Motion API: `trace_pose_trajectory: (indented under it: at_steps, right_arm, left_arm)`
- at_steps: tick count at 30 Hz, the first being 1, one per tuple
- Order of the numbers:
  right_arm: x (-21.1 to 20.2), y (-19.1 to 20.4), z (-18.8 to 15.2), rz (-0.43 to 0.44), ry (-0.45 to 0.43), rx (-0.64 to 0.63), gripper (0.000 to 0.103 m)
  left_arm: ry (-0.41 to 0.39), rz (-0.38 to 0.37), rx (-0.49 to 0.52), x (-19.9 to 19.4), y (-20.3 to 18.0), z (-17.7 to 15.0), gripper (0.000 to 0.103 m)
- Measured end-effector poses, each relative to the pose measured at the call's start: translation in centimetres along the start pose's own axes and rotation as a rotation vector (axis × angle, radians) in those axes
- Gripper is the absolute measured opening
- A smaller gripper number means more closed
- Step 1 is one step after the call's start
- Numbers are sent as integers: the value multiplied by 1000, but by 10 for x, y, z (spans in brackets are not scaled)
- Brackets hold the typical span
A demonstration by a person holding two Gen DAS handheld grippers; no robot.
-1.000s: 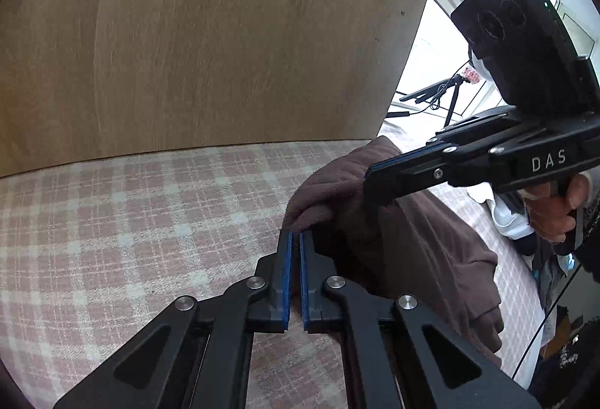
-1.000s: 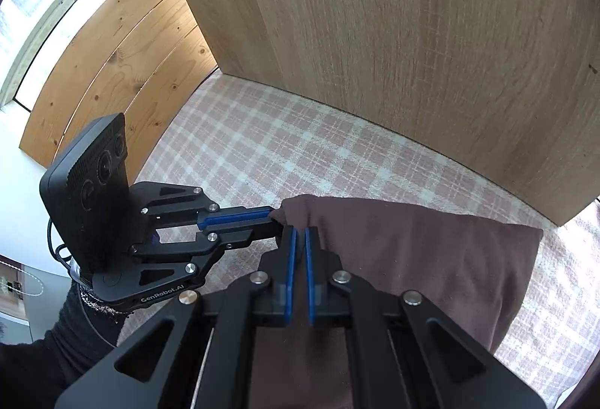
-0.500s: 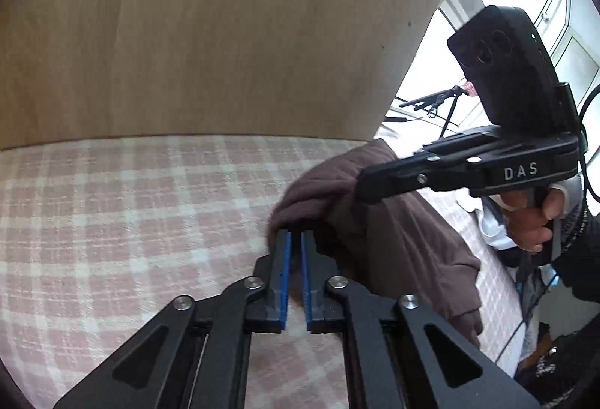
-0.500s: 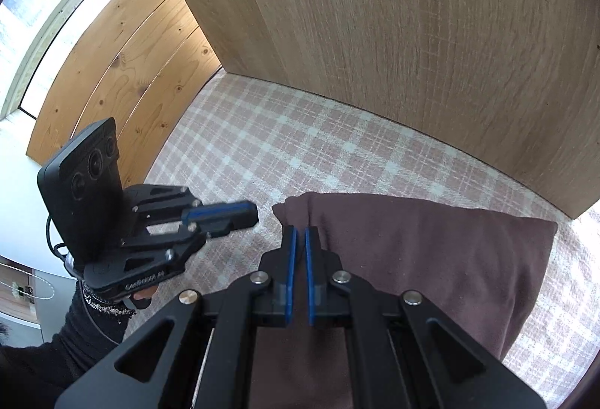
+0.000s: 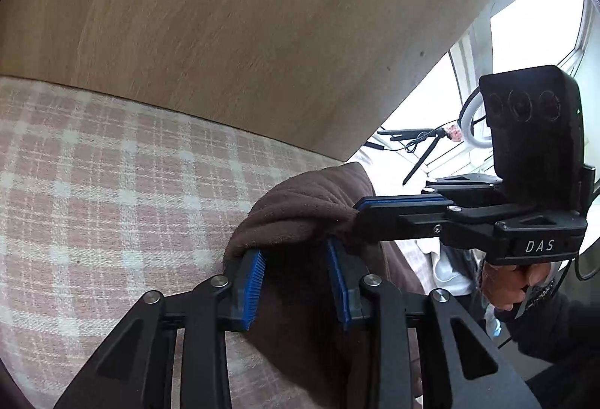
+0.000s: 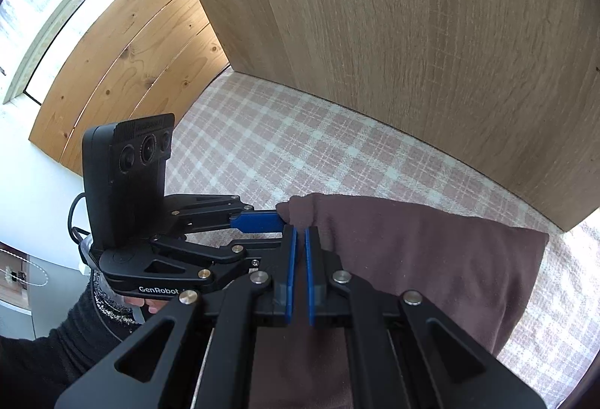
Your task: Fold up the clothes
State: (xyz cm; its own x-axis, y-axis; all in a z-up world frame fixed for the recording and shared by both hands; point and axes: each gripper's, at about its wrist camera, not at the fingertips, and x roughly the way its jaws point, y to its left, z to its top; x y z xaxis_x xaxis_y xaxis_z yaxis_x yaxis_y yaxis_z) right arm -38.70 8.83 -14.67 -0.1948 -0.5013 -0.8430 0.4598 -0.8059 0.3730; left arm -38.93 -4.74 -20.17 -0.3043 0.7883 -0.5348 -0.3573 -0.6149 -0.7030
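The left hand-held gripper (image 5: 296,277) had just let go: 1 second before, its 2 blue pads were pressed together on the edge of the brown garment (image 6: 412,259), and half a second before they had drawn slightly back from the corner, but now they stood spread wide, with the dark cloth bunched loosely between and in front of them, not pinched. The right hand-held gripper (image 6: 300,274) had not changed its grip; its blue pads remained nearly together on the near edge of the garment at the corner, and in the left wrist view its fingers (image 5: 401,201) reached in from the right, holding that raised fold. The garment lay on the pink plaid bedcover (image 6: 300,154) in front of the wooden headboard (image 6: 412,34), spread as a flat, roughly rectangular brown panel running to the right, with its left corner lifted into a small hump where the 2 hand-held grippers met. In the right wrist view, a blue pad of the left hand-held gripper (image 6: 258,221) touched or sat just beside that corner. My reading was that 1 fold had been carried across and the left side was releasing, or re-opening to take a new bite, while the right side kept the layers from slipping. Whether the cloth beneath was squared up could not be told, since the gripper bodies hid the near part.
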Motion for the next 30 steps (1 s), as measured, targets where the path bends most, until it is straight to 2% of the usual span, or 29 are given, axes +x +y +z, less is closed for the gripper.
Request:
trace_pose_trajectory:
  at_steps: [3,6,10,13,15,17,19,21,22,26,28,29,30]
  right_arm:
    - [-2,-3,0,23,-4,11,5]
    - [-4,-4,-2,31,-7,5,5]
    - [-7,-4,-2,40,-12,-11,5]
    - [-10,-5,-1,47,-18,-27,10]
    - [-17,-9,-1,-4,-73,-48,23]
    - [-7,-5,-3,-199,-61,-159,23]
    - [14,-5,-9,-287,9,-245,23]
    - [28,-13,-14,-310,46,-251,21]
    - [32,-16,-15,-310,50,-246,21]
    - [42,-25,-19,-312,58,-232,21]
    - [39,-22,-18,-322,47,-235,21]
    - [37,-21,-18,-327,42,-236,21]
    - [35,-19,-18,-332,36,-237,21]
  left_arm:
    - [-33,-76,-49,-1,9,-1,27]
    - [-77,-115,-86,-4,12,2,10]
    - [-85,-49,-9,-5,-1,3,5]
    - [-69,-27,-6,-8,0,2,5]
    - [-51,-30,-20,-11,6,2,5]
    - [-36,-28,-22,-12,8,2,5]
    - [-15,-11,-10,-13,8,3,4]
    - [7,10,22,-16,10,4,4]
    - [20,48,11,-17,15,5,4]
    - [15,54,-16,-26,30,7,1]
    - [10,66,-50,-30,41,10,0]
    - [6,102,-78,-33,48,11,0]
    - [10,89,-99,-37,52,11,0]
